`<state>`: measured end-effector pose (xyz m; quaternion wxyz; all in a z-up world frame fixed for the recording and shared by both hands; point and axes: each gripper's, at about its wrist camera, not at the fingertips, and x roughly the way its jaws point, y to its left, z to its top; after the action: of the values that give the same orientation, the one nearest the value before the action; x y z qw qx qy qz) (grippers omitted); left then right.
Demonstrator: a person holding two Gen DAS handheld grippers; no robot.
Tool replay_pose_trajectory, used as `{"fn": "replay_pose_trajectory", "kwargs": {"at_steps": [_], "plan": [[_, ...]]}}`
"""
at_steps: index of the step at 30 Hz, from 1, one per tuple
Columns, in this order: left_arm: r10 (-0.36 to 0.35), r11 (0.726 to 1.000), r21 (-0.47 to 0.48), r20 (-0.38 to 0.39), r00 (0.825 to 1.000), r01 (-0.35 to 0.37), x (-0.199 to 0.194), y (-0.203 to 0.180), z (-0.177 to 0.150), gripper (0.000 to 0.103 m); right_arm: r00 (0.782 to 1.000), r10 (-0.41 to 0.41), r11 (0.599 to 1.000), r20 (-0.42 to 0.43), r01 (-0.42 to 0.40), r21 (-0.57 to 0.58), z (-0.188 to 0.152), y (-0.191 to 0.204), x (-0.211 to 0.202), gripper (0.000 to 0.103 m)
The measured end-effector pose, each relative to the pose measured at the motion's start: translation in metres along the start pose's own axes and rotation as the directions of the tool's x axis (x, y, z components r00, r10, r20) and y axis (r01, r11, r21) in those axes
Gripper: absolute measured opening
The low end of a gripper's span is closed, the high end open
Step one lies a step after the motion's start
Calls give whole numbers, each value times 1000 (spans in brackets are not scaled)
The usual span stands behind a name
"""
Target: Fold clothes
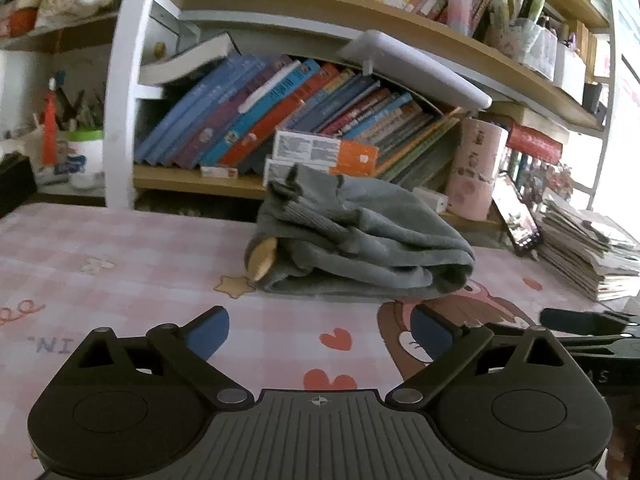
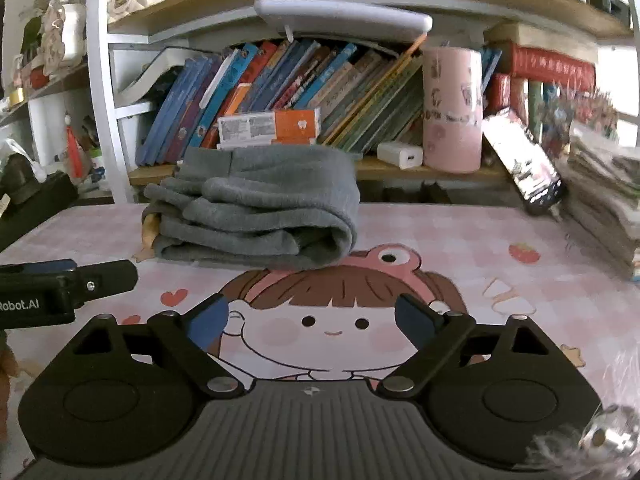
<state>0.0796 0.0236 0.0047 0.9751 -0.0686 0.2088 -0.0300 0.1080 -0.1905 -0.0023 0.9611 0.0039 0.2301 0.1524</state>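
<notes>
Wrapping up: grey garment (image 2: 256, 208) looks folded, though its far side is hidden; left gripper (image 1: 320, 334) and right gripper (image 2: 310, 322) spread, empty; next, probably tidy or fetch another.

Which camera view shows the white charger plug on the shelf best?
The right wrist view: the white charger plug sits unobstructed beside the pink cup. The left wrist view shows only a small, blurred white block there.

One folded grey garment (image 2: 256, 208) lies on one pink cartoon-printed table mat (image 2: 500, 240). Two grippers show, left gripper (image 1: 320, 332) and right gripper (image 2: 312, 320). Behind stand one pink cup (image 2: 452, 108), one white charger (image 2: 400, 155) and one phone (image 2: 528, 164).
</notes>
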Motion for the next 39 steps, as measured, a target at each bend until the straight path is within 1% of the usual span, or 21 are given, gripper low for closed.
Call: {"fn": "replay_pose_trajectory", "kwargs": {"at_steps": [3, 5, 10, 16, 24, 27, 39], "plan": [[35, 999, 13, 16, 999, -35, -6, -1, -1, 102, 1000, -15, 1000, 24, 15, -8, -2, 2, -6, 95], [52, 998, 26, 25, 998, -53, -9, -3, -2, 103, 1000, -10, 1000, 18, 10, -6, -3, 3, -10, 95], [58, 997, 58, 23, 998, -59, -11, -8, -2, 103, 999, -9, 999, 36, 10, -32, -6, 11, -18, 97], [68, 997, 39, 7, 998, -69, -8, -5, -2, 103, 999, -20, 1000, 28, 21, -14, -5, 8, -16, 98], [74, 993, 89, 30, 997, -76, -11, -13, -3, 103, 999, -33, 999, 33, 33, -7, -5, 8, -16, 100], [72, 994, 84, 16, 997, -73, -10, -13, -4, 103, 999, -33, 999, 32, 33, -11, -5, 8, -16, 101], [88, 993, 83, 11, 996, -88, -9, -13, -4, 103, 999, -33, 999, 31, 34, -19, -5, 9, -16, 102]]}}
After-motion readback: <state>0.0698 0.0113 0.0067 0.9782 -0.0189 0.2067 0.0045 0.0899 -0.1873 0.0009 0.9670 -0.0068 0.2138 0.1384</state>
